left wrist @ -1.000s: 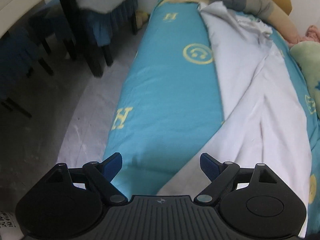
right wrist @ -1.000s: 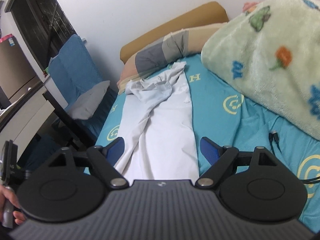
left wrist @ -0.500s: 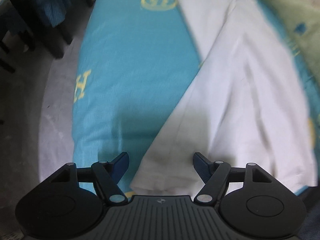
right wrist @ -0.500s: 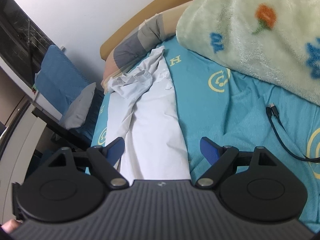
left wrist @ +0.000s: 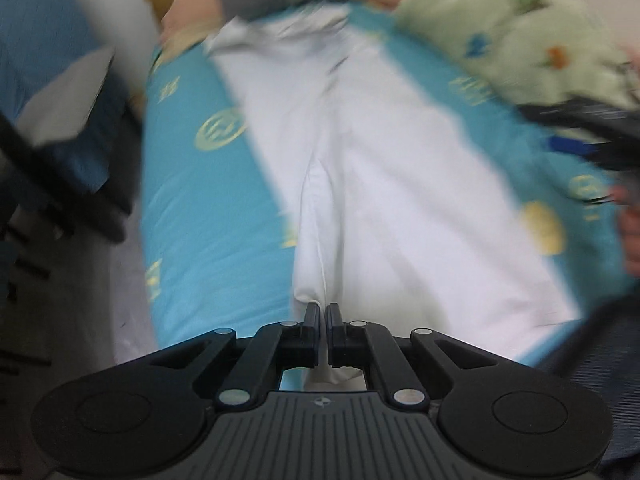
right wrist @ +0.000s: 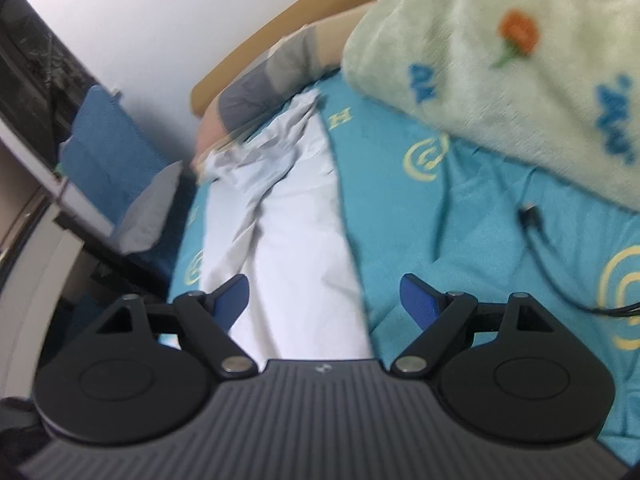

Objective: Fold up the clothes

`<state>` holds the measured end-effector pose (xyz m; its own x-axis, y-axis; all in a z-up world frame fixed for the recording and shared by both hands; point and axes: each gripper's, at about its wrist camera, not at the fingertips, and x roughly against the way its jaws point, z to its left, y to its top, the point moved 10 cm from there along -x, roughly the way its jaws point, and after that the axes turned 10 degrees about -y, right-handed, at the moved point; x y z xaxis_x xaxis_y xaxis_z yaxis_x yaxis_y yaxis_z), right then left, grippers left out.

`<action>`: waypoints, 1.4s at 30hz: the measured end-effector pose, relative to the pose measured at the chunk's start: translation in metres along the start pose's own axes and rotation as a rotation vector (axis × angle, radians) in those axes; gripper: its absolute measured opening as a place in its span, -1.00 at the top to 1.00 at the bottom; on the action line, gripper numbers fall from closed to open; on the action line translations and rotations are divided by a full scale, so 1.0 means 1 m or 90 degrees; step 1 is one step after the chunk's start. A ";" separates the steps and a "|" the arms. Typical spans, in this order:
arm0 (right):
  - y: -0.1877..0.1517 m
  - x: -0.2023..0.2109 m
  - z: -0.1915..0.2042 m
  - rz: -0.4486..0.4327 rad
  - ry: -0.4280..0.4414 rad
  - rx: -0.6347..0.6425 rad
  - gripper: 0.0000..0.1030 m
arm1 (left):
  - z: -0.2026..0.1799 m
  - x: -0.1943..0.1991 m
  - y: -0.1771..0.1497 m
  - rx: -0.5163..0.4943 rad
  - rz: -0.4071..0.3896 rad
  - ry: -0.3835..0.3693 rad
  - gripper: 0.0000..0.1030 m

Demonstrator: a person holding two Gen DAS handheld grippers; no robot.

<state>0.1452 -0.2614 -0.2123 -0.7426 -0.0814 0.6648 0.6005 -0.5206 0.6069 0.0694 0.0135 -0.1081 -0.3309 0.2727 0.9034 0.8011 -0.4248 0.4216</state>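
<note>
A long white garment (left wrist: 384, 168) lies stretched along the turquoise bed sheet (left wrist: 208, 216). Its far end is bunched near the pillows. My left gripper (left wrist: 323, 314) is shut on the garment's near left corner, and a crease runs up the cloth from the pinch. In the right wrist view the same white garment (right wrist: 296, 248) runs away from me. My right gripper (right wrist: 324, 296) is open and empty above its near right edge. The other gripper shows blurred at the right of the left wrist view (left wrist: 592, 136).
A green fleece blanket (right wrist: 520, 64) is heaped on the right of the bed. A black cable (right wrist: 544, 240) lies on the sheet beside it. Striped pillows (right wrist: 272, 76) lie at the headboard. A dark chair with a blue cushion (left wrist: 60, 112) stands left of the bed.
My left gripper has closed on the garment's near corner and tilted up toward the headboard. My right gripper has stayed open and moved slightly closer to the garment.
</note>
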 end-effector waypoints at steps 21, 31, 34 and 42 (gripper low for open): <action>0.019 0.032 0.018 -0.102 0.013 0.093 -0.63 | -0.067 -0.074 0.008 0.109 0.001 -0.076 -0.20; 0.037 0.043 0.017 -0.140 0.019 0.104 -0.62 | -0.020 -0.028 0.077 0.183 -0.237 -0.008 -0.64; 0.034 0.036 0.027 -0.134 0.041 0.130 -0.62 | -0.016 -0.024 0.074 0.178 -0.256 -0.003 -0.64; 0.050 -0.021 0.083 -0.137 0.076 0.279 -0.49 | -0.011 -0.008 0.070 0.189 -0.308 -0.011 -0.65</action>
<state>0.2155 -0.2155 -0.1601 -0.8768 -0.1209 0.4653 0.4788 -0.1322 0.8679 0.1228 -0.0280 -0.0853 -0.6892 0.3913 0.6099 0.6665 0.0122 0.7454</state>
